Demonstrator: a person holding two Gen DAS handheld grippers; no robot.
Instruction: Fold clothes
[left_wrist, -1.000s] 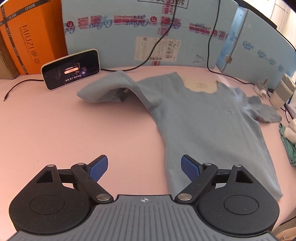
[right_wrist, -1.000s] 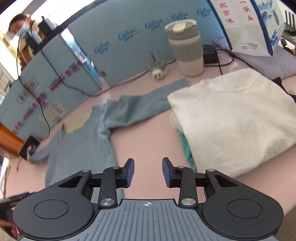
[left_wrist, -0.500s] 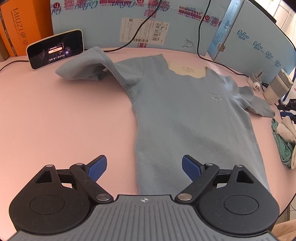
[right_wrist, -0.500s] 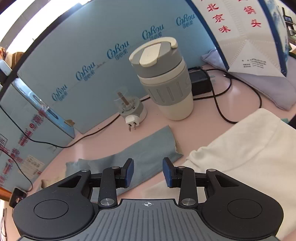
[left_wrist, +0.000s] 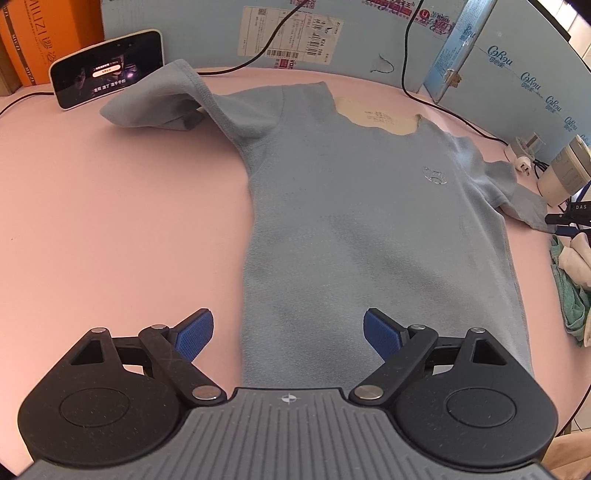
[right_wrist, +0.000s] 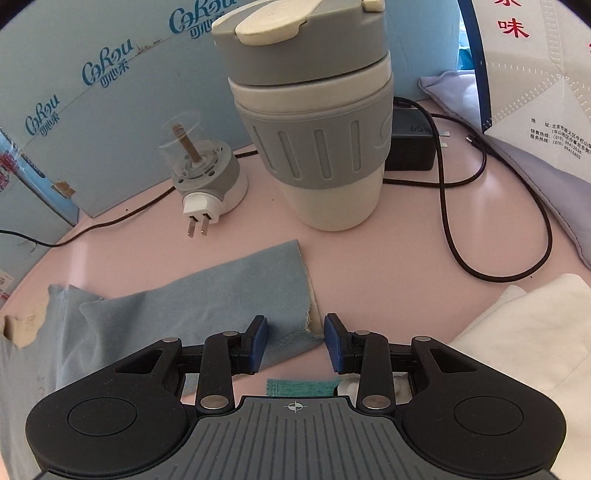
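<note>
From the left wrist, the blue shirt (left_wrist: 369, 229) lies flat on the pink table (left_wrist: 110, 221) with its long axis running near to far, collar far; its near hem sits just ahead of the left gripper (left_wrist: 288, 332), whose jaws stand wide apart and empty over the hem's left part. From the right wrist, the shirt's sleeve (right_wrist: 221, 295) stretches left to right, its cuff edge lying between the moderately parted, empty jaws of the right gripper (right_wrist: 295, 343), near the cup (right_wrist: 314, 129). I judge the right hand nearer a grasp.
</note>
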